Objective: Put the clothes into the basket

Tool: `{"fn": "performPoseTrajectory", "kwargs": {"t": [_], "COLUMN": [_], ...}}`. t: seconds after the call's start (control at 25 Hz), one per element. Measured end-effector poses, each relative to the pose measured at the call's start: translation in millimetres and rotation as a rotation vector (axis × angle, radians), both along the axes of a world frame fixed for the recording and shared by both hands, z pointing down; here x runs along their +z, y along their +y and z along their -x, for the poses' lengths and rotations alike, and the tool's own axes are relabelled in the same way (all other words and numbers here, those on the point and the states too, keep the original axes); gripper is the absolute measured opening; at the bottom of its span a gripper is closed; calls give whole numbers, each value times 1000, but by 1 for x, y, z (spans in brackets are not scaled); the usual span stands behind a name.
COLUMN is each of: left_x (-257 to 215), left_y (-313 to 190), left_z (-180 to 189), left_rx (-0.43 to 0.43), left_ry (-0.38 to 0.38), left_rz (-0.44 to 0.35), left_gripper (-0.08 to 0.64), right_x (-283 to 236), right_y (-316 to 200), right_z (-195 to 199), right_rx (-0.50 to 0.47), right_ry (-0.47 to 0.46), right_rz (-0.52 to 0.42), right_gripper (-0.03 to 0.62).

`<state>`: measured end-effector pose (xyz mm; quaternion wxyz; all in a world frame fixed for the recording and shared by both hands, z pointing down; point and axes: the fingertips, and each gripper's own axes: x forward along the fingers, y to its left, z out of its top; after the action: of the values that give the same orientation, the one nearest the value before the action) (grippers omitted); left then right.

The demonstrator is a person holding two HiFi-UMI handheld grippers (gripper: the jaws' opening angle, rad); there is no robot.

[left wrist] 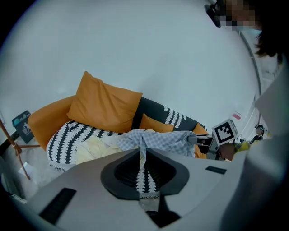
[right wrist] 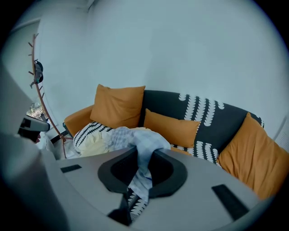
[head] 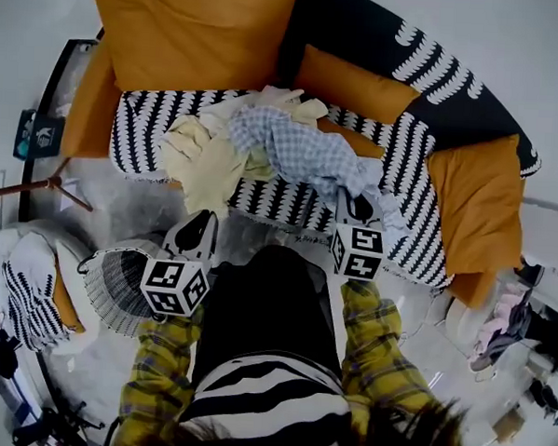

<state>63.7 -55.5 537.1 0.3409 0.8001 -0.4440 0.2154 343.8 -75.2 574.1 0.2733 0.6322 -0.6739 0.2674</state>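
Head view, sofa: the black-and-white patterned sofa (head: pixel 420 206) has orange cushions (head: pixel 200 31) along its back and at both ends.
Head view, clothes: a blue checked shirt (head: pixel 297 148) lies heaped on the seat. It overlaps a cream garment (head: pixel 203 157) on its left. Both are on the sofa.
Head view, basket: the mesh basket (head: pixel 116 297) stands on the floor before the sofa's left end, well apart from the shirt.
Head view, left gripper: the left gripper (head: pixel 201 220) points at the sofa's front edge, just below the cream garment's hanging end. Its marker cube is just beside the basket.
Head view, right gripper: the tips of the right gripper (head: pixel 353 204) sit in the near right end of the checked shirt.
Head view, person: yellow plaid sleeves (head: pixel 375 344) show behind both grippers.

Left gripper view, jaws: they are pressed together, and only a sliver of sofa pattern shows between the pads.
Left gripper view, cloth: a narrow pale fold of the checked shirt lines up with the tips. Whether it is pinched cannot be told.
Left gripper view, other gripper: the right gripper is at the shirt's right end.

Right gripper view, jaws: they are clamped on the checked shirt. The shirt rises from between the pads to the heap on the seat, and a tail hangs below the pads.
Right gripper view, surroundings: the cream garment lies left of the shirt, with orange cushions behind.
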Motion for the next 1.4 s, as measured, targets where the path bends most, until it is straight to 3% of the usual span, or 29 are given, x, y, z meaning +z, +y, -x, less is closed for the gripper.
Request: {"fn": "performPoseTrajectory", "kwargs": {"t": [0.36,0.6,1.08,1.4], "left_x": [-47,-75,-125,-149], "left_y": [22,50,103,168], "left_z": [72,129,240,336], "left_rx": [-142,-244,-465,-688], "left_ry": [46,56,57,13], "left_rz": [-74,-123,-235,-287], "left_gripper": [52,52,52,51], "right_x": [-97,-159,-267,-325], "right_y": [-8,-11,2,51], "right_z": [52,112,316,459], "right_rx": [-97,-184,-564,-881], "right_ry": [30,-1,-170,-347], "right_rz": [-154,-273,-467,-534], "right_gripper": [67,67,67,67]}}
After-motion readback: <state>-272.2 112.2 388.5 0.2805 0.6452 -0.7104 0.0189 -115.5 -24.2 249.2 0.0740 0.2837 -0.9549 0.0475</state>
